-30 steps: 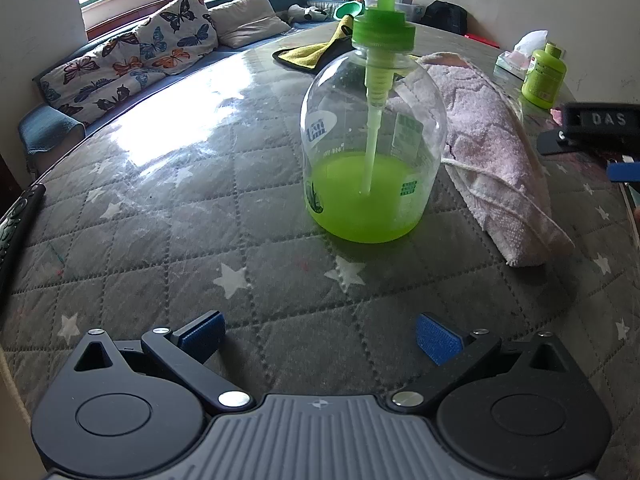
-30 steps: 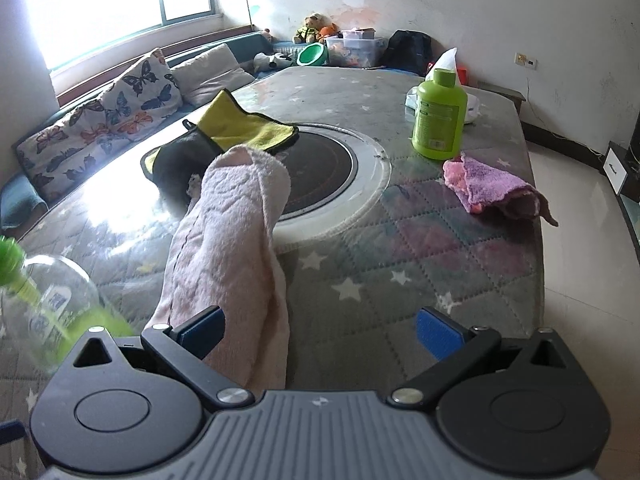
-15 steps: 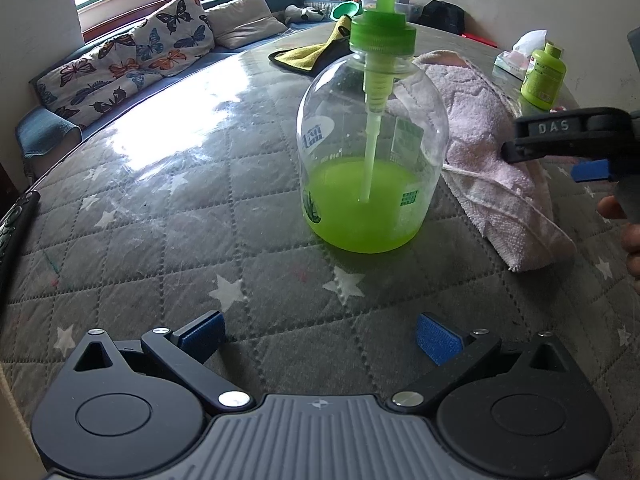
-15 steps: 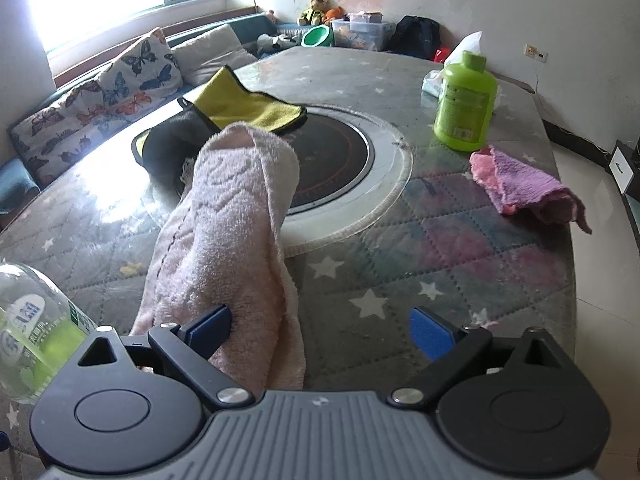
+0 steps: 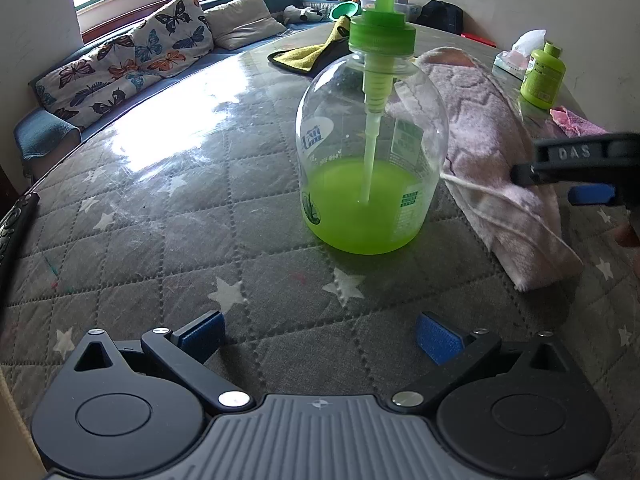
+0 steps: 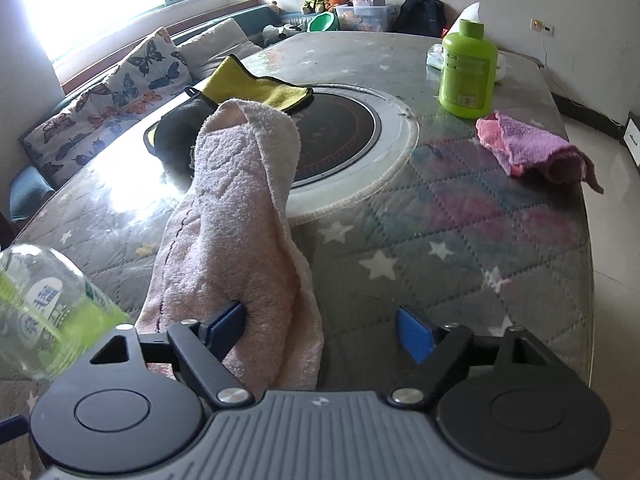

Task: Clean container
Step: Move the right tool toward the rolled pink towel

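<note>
A clear pump bottle (image 5: pixel 370 168) with green liquid in its lower half and a green pump top stands upright on the quilted table. My left gripper (image 5: pixel 320 334) is open a short way in front of it, nothing between its fingers. To the bottle's right lies a long pale pink towel (image 5: pixel 492 160). In the right wrist view that towel (image 6: pixel 236 232) runs away from me, its near end between the blue pads of my open right gripper (image 6: pixel 320 330). The bottle (image 6: pixel 44 312) shows at the left edge. The right gripper (image 5: pixel 576 168) also appears over the towel at the right.
A yellow-and-black cloth (image 6: pixel 256 88) lies beside a round black hob (image 6: pixel 332 140) set in the table. A green opaque bottle (image 6: pixel 466 74), a tissue pack (image 5: pixel 516 54) and a pink-purple rag (image 6: pixel 532 148) sit toward the far right. Cushions (image 5: pixel 132 64) line a bench at left.
My right gripper has moved forward and down onto the near end of the pink towel, which now sits between its pads. The left gripper has shifted slightly; the bottle has stayed put.
</note>
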Motion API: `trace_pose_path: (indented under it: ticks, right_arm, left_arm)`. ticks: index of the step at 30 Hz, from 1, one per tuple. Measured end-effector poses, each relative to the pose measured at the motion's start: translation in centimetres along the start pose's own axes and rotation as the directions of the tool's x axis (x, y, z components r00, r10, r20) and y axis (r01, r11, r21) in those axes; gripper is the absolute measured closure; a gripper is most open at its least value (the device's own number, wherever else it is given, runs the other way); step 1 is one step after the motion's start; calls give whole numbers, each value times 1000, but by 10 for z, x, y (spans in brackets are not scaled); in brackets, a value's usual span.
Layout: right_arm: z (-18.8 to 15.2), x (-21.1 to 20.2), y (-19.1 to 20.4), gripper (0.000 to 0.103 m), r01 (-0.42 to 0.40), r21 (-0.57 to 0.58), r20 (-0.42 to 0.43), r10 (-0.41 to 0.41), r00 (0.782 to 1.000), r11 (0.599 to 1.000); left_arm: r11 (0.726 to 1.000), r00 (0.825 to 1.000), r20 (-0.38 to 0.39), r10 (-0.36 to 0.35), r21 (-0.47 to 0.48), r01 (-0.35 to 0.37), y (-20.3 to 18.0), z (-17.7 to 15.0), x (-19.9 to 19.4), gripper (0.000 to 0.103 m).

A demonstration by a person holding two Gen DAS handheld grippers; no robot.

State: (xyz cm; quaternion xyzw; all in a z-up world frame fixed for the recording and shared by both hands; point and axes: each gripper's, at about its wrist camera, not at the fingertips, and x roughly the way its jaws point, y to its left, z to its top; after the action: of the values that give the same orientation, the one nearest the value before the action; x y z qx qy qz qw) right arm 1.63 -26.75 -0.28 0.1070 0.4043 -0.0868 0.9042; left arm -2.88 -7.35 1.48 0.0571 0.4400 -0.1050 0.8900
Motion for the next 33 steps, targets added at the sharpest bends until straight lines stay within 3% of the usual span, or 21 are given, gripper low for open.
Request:
trace_pose_path:
  ticks: [24, 33]
  right_arm:
    - [-61, -57, -16, 23, 4, -11, -1, -4, 1000, 1000]
    - [-56, -65, -8, 20, 26, -40, 29, -25, 999, 999]
  left_arm:
    - [1000, 1000, 4, -2, 5, 2, 2, -1, 0, 0]
    - [1000, 1000, -10, -9, -13, 9, 4, 5, 0, 0]
